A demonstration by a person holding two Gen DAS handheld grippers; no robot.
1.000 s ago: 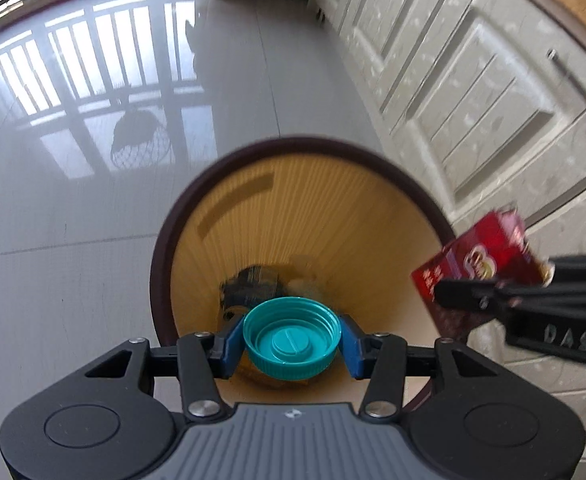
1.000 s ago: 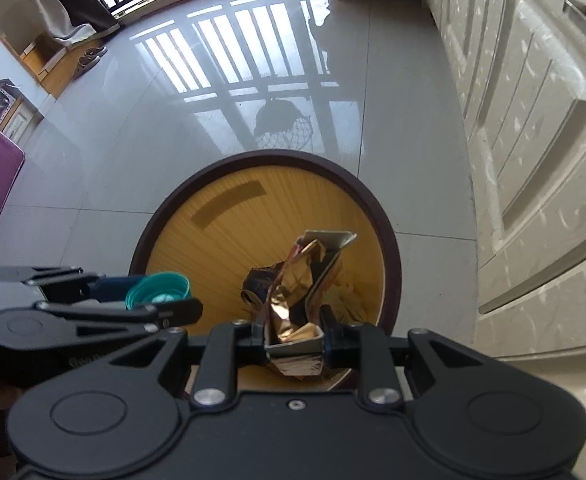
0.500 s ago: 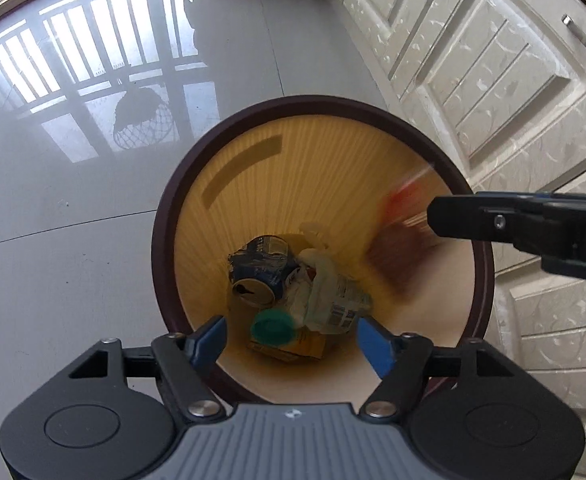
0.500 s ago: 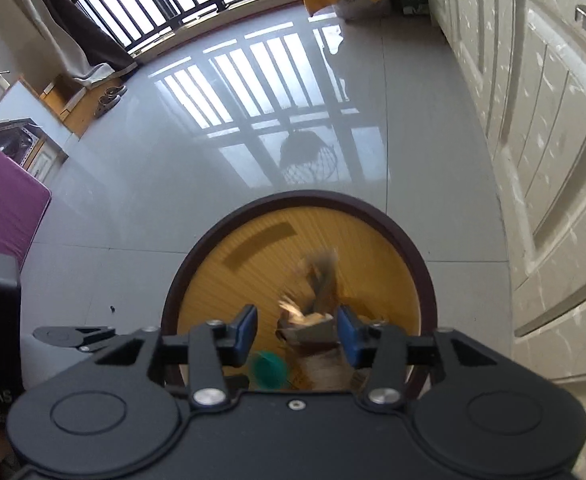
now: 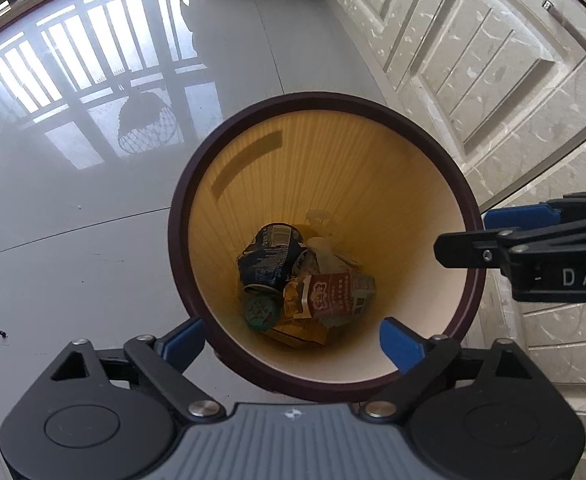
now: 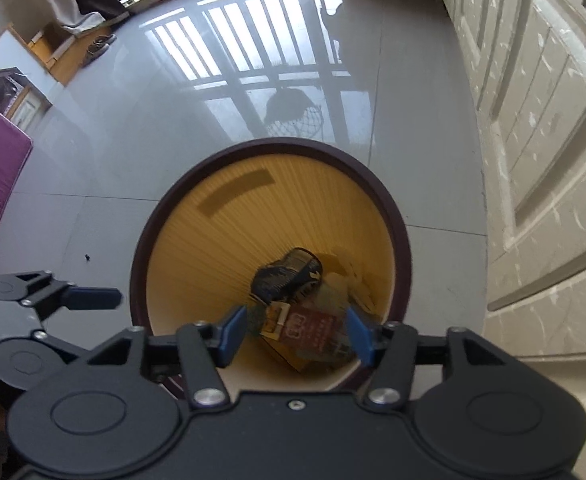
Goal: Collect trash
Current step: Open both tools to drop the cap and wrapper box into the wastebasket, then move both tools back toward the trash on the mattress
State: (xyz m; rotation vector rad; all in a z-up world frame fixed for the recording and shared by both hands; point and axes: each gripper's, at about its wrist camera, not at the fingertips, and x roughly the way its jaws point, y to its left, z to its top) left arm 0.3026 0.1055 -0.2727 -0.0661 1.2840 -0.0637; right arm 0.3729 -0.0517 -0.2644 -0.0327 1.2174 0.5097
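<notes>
**A:** Where did the trash sit at that instant?

**B:** All of it lay at the bottom of the waste bin (image 5: 181, 240), the round one with the dark brown rim and the ribbed yellow inside. A crushed dark blue can (image 5: 271, 258) lay toward the far left of the heap, a teal bottle cap (image 5: 261, 311) lay just in front of it, and a red snack wrapper (image 5: 335, 294) was on top at the right, touching the can. Some crumpled clear plastic (image 5: 325, 250) showed behind the wrapper.

**A:** And the two grippers?

**B:** The left gripper (image 5: 293, 342) hung above the near rim with its jaws spread wide and nothing between them (the blue pads sat either side of the bin's mouth). The right gripper (image 6: 297, 334) was the same from its own camera: jaws wide apart, empty, the wrapper (image 6: 313, 330) and the can (image 6: 287, 278) visible far below between the pads.

**A:** Could each see the other?

**B:** Yes. From the left wrist the right gripper (image 5: 493, 236) reached in from the right edge over the bin's rim; from the right wrist the left gripper (image 6: 81, 298) showed at the lower left, beside the bin (image 6: 401, 236).

**A:** What surrounded the bin?

**B:** A glossy grey tile floor (image 5: 73, 208), and cream panelled cabinet doors (image 5: 493, 80) close on the right.
</notes>
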